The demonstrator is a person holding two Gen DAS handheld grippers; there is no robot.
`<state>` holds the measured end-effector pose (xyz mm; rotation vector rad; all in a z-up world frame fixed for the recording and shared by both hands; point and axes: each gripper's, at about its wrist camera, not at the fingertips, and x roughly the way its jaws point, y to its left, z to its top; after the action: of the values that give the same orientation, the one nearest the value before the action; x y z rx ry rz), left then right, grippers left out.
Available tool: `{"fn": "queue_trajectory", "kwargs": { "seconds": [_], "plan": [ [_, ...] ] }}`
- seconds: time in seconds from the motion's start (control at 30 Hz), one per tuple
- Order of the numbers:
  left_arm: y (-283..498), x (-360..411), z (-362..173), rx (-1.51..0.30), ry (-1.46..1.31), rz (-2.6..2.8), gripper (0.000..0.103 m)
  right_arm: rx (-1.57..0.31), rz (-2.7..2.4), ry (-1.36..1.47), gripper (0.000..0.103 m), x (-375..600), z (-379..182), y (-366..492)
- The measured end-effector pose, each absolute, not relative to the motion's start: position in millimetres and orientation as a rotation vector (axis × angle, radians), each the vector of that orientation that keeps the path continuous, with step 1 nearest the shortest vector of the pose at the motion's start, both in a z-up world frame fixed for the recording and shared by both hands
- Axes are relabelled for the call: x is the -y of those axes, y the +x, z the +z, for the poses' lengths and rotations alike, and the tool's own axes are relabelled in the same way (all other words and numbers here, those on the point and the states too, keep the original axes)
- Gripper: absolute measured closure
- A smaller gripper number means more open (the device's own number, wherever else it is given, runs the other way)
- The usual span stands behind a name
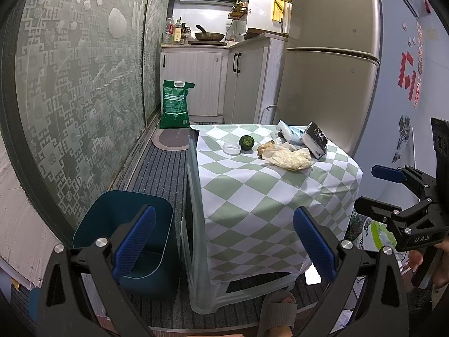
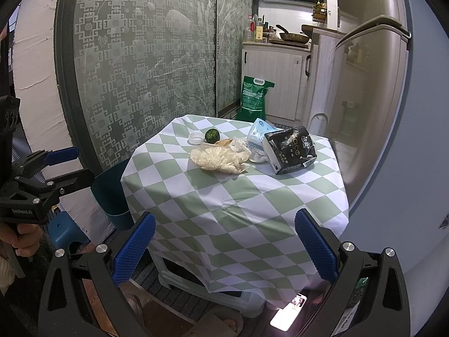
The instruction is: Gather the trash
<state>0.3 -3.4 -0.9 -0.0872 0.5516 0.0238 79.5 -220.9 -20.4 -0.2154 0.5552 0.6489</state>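
Left hand-held gripper (image 1: 224,241): released, jaws spread wide, nothing between the blue pads, held off the near edge of the worktop (image 1: 280,185) with its green-and-white checked cloth. Right hand-held gripper (image 2: 224,241): likewise released and empty, hanging short of the same worktop's near edge. Trash, all well ahead of both grippers on the far part of the cloth: crumpled cream plastic bag (image 2: 219,158), nearest of the heap; yellowish food scrap (image 2: 224,141) just behind it, touching; white plastic wrapper (image 2: 241,144) beside the scrap; black packet (image 2: 290,148) tilted to the right of the bag; pale blue tissue pack (image 2: 256,134) behind the black packet, touching it. White lid (image 2: 195,138) and green fruit (image 2: 212,135) side by side ahead and left of the heap. Dark blue bin (image 1: 123,230) on the floor, below and left of the left gripper, just beside the worktop, open at the top. Green sack (image 1: 175,104) far ahead on the floor against the cabinets. Fridge (image 1: 331,56) ahead to the right.
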Motion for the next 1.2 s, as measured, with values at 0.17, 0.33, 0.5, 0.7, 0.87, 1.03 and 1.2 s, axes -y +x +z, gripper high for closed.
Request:
{"fn": "queue_trajectory", "kwargs": {
  "seconds": [0.17,0.33,0.5,0.7,0.87,1.03,1.2],
  "plan": [
    [0.2,3.5,-0.1,-0.551,-0.087,0.023,0.003,-0.556,0.649,-0.215,0.002,221.0,-20.5,79.6],
    [1.2,4.1,-0.2,-0.551,-0.088,0.024,0.003,-0.555,0.648,-0.215,0.002,221.0,-20.9,79.5],
    [-0.7,3.8,1.3,-0.550,-0.088,0.024,0.003,-0.555,0.650,-0.215,0.002,221.1,-21.2,79.5],
    [1.1,5.7,0.0,-0.551,-0.087,0.023,0.003,-0.555,0.649,-0.215,0.002,220.9,-21.2,79.7],
    [4.2,8.7,-1.3,-0.551,-0.086,0.024,0.003,-0.555,0.649,-0.215,0.002,220.9,-21.1,79.6],
    [7.7,12.1,-1.4,-0.552,-0.086,0.024,0.003,-0.555,0.649,-0.215,0.002,220.8,-21.3,79.4],
    [-0.5,4.1,0.9,-0.549,-0.089,0.025,0.003,-0.555,0.649,-0.215,0.002,220.5,-21.7,79.7]
  ]
}}
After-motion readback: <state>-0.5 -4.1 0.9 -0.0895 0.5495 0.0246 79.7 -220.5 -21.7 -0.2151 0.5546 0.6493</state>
